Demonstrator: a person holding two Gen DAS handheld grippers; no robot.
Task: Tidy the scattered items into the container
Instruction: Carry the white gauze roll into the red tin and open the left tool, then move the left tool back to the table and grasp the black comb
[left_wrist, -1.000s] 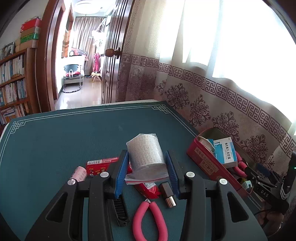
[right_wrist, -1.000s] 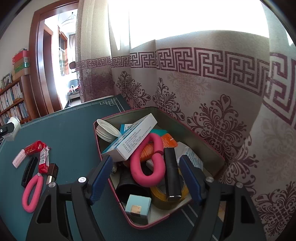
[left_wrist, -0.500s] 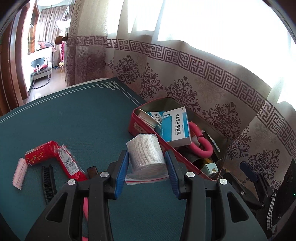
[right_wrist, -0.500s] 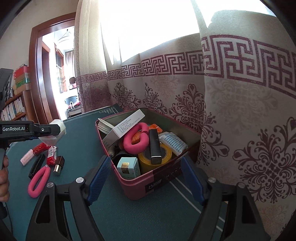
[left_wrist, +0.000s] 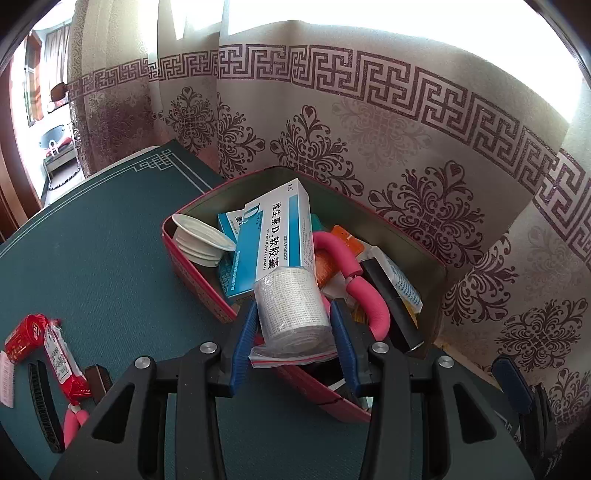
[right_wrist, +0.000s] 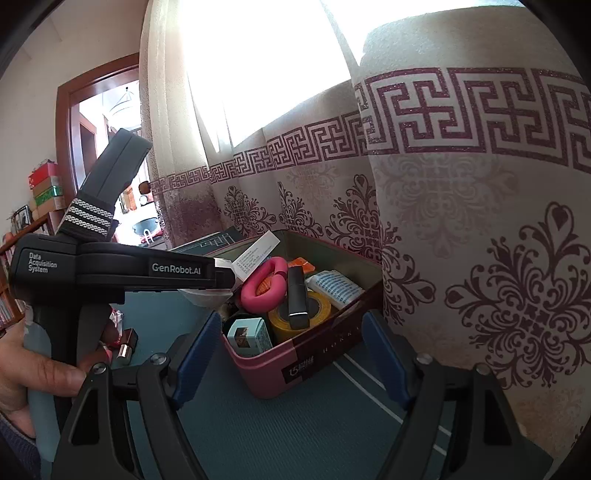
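My left gripper (left_wrist: 292, 314) is shut on a white gauze roll in a clear bag (left_wrist: 291, 310) and holds it above the near edge of the red tin box (left_wrist: 192, 269). The box holds a blue-white medicine carton (left_wrist: 275, 229), a white lid, a pink hand grip (left_wrist: 364, 291) and a black stick. In the right wrist view the same box (right_wrist: 314, 354) stands on the green mat, with the left gripper's body (right_wrist: 122, 271) reaching over it from the left. My right gripper (right_wrist: 291, 350) is open and empty, just in front of the box.
On the mat to the left lie a red tube (left_wrist: 24, 332), a red-white packet (left_wrist: 62, 358), a black comb (left_wrist: 44, 398), a pink plier handle (left_wrist: 72, 421) and a small dark case (left_wrist: 98, 376). A patterned curtain (left_wrist: 369, 110) hangs right behind the box.
My left gripper has carried the gauze roll from above the scattered items rightwards to over the box. My right gripper has drawn back from over the box to its front side.
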